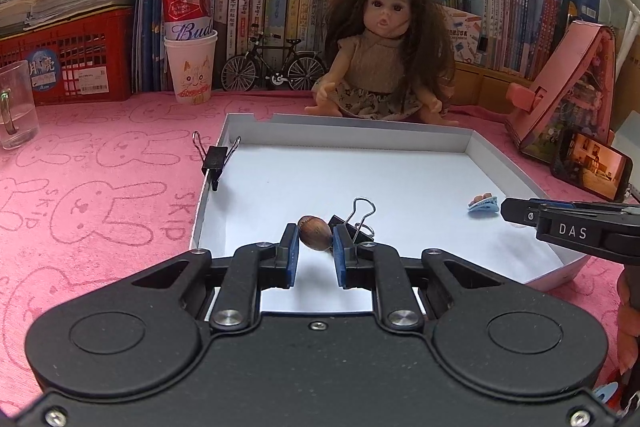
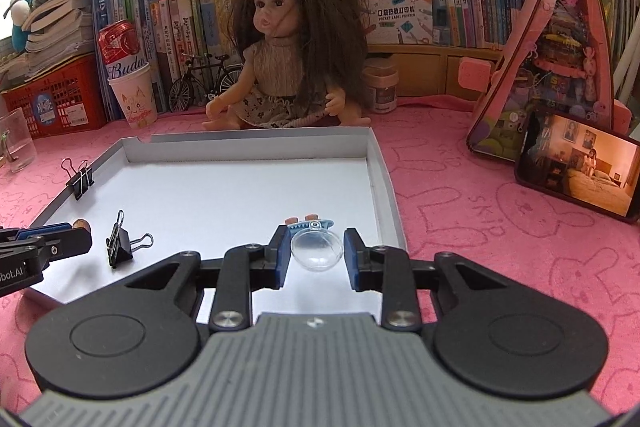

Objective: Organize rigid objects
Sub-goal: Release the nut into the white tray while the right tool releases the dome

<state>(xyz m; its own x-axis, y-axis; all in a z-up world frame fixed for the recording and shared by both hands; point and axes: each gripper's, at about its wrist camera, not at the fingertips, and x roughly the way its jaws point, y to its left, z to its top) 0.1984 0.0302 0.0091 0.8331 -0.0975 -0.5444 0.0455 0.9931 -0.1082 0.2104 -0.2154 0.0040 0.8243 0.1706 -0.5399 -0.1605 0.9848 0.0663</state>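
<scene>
Gripping brown nut [image 1: 314, 231]: left hand-held gripper [image 1: 315, 239] | right hand-held gripper [image 2: 317, 247]: clamps clear dome [image 2: 316, 246]

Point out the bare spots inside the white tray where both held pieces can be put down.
Free: the tray floor's middle and back, between the binder clip on the left wall and the right wall, in front of the doll. Crowded: the near strip, with the loose binder clip, the blue clip and both grippers.

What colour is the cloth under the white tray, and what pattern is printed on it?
The cloth is pink, printed with outlined rabbits; clearest in the left wrist view.
</scene>
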